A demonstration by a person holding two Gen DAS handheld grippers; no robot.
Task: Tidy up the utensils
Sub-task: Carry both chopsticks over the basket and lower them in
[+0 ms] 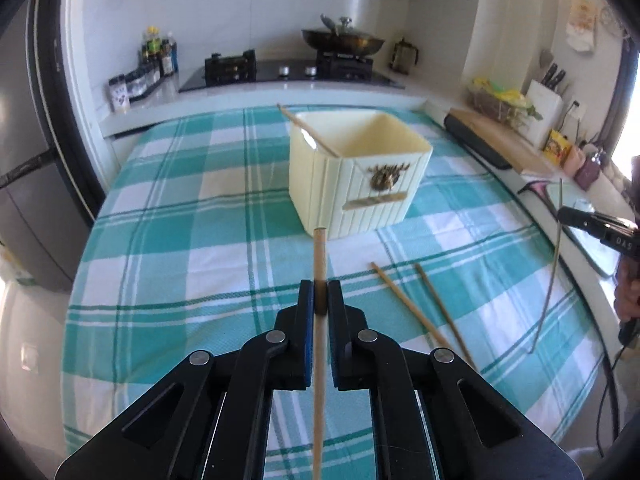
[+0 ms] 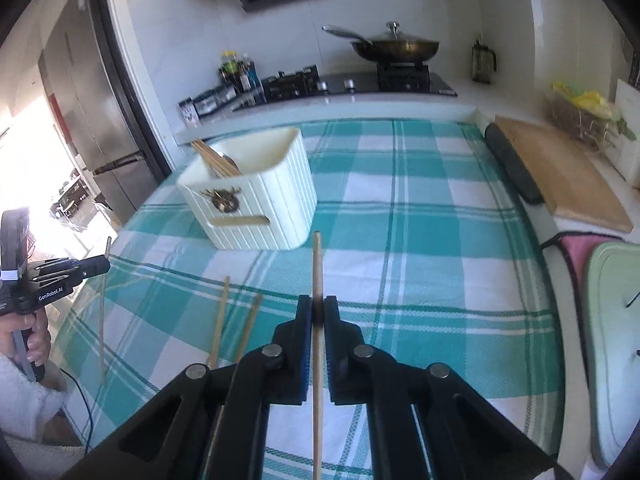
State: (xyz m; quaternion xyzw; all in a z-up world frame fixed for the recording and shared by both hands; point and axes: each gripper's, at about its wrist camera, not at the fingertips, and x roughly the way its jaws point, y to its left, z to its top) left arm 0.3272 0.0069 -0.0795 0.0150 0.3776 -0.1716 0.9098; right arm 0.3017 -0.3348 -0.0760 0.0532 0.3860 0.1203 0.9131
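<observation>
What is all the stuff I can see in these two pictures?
Utensil holder: one, cream, on the cloth; chopsticks lean inside.
Loose chopsticks: two, wooden, flat on the cloth.
Held chopsticks: two, wooden, one in each gripper.
Tablecloth: one, teal and white check.
Wok: one, dark, lidded, on the stove.
Bottles: several, dark, left of the stove.
Cutting board: one, wooden, right counter.
Knife block: one, white, right counter.
Left gripper: black, shut on a chopstick.
Right gripper: black, shut on a chopstick.
</observation>
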